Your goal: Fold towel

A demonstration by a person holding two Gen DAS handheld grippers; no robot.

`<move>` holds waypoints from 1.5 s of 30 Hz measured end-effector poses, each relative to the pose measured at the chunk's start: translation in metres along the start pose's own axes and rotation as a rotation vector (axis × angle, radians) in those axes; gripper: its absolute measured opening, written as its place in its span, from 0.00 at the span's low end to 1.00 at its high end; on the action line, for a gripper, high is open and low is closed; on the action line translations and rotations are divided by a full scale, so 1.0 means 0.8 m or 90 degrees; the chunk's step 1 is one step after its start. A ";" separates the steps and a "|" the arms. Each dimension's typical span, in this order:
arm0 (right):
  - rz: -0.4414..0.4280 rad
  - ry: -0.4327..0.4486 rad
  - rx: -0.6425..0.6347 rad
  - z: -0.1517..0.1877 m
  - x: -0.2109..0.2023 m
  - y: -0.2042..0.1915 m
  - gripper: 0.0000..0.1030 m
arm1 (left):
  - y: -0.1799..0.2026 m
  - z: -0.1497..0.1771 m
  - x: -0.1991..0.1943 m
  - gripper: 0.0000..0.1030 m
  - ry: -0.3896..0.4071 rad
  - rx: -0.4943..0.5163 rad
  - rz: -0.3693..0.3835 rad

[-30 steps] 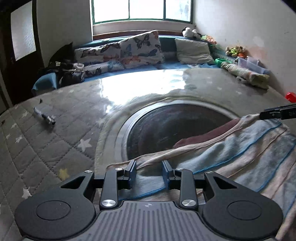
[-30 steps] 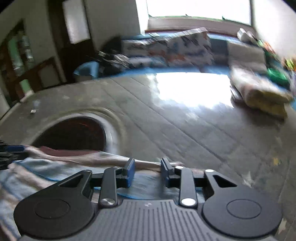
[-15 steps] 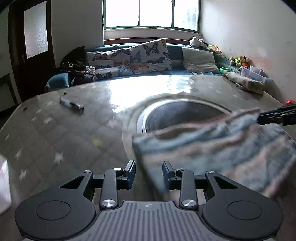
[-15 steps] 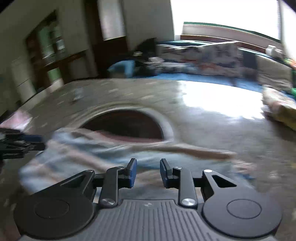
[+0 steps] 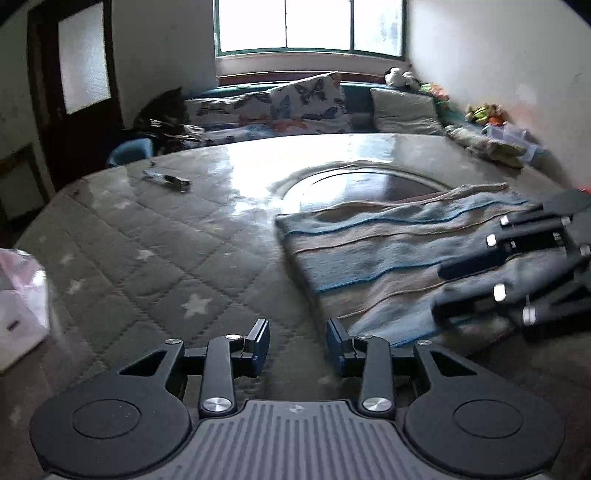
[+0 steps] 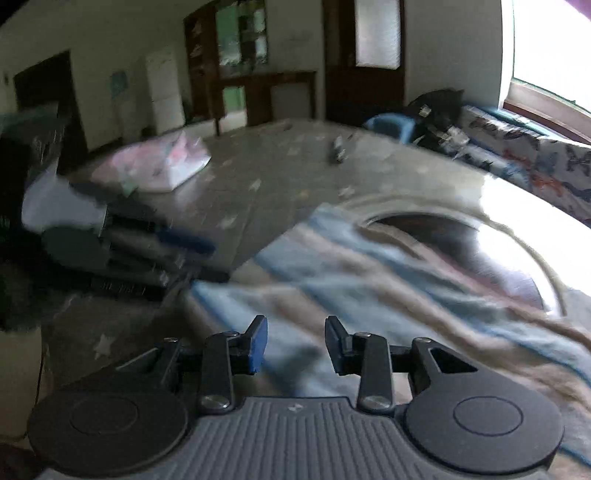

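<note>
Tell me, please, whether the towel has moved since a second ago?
Yes. The towel, earlier across the dark ring and under the left gripper, now lies folded, right of it.

The left wrist view looks low along the left claw (image 5: pixel 297 347) over the bench (image 5: pixel 147 240) toward the window (image 5: pixel 310 26). The right wrist view, blurred, faces left toward a door (image 6: pixel 376 55). Both share the towel (image 5: pixel 388 254) and each other's claw.
</note>
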State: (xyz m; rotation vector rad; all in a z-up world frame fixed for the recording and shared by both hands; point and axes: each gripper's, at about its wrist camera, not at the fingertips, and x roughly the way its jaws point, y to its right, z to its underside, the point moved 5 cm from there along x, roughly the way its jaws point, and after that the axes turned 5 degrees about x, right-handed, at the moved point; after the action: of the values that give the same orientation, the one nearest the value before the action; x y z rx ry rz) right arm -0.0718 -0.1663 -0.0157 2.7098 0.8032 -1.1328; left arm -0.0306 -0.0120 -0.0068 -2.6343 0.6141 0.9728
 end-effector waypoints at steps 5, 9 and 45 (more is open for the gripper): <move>0.014 0.007 -0.008 -0.008 -0.011 -0.004 0.33 | -0.021 0.007 -0.013 0.36 0.001 -0.075 0.033; 0.005 0.048 -0.010 -0.029 -0.020 -0.016 0.33 | -0.020 0.010 -0.026 0.51 0.018 -0.109 0.058; -0.020 -0.062 0.077 -0.115 -0.001 0.005 0.54 | 0.057 -0.033 -0.066 0.14 0.126 -0.193 0.123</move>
State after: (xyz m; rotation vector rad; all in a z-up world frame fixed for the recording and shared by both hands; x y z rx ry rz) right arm -0.0118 -0.1442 0.0505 2.7205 0.7897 -1.3505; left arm -0.0736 -0.0465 0.0432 -3.0109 0.8397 0.9280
